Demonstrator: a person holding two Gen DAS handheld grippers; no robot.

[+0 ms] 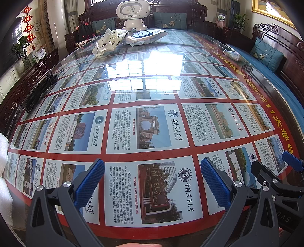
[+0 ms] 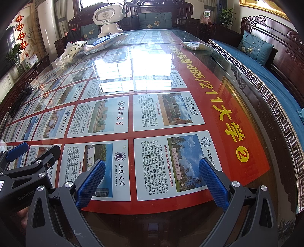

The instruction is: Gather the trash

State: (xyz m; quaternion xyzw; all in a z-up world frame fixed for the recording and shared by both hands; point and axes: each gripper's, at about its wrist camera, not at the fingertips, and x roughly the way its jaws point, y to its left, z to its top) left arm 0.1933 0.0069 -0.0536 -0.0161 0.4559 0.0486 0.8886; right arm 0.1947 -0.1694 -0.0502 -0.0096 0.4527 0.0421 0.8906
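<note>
Both claws spread, empty, over glass-topped bench [image 1: 152, 91].
Poster [image 2: 190, 79] under glass; bags [image 1: 108, 42] and white robot [image 1: 133, 13] far end, carved sofas [image 2: 266, 57] around.

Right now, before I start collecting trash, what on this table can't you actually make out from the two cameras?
- White plastic bag, both views: crumpled, its contents are hidden by its own folds.
- Packet at the far right table edge: too small to read in either view.
- White foam, left wrist view: cut off by the frame edge.
- Black cable at the left edge: too small and dark to tell where its ends are.
- Middle of the table: window glare washes it out.
</note>
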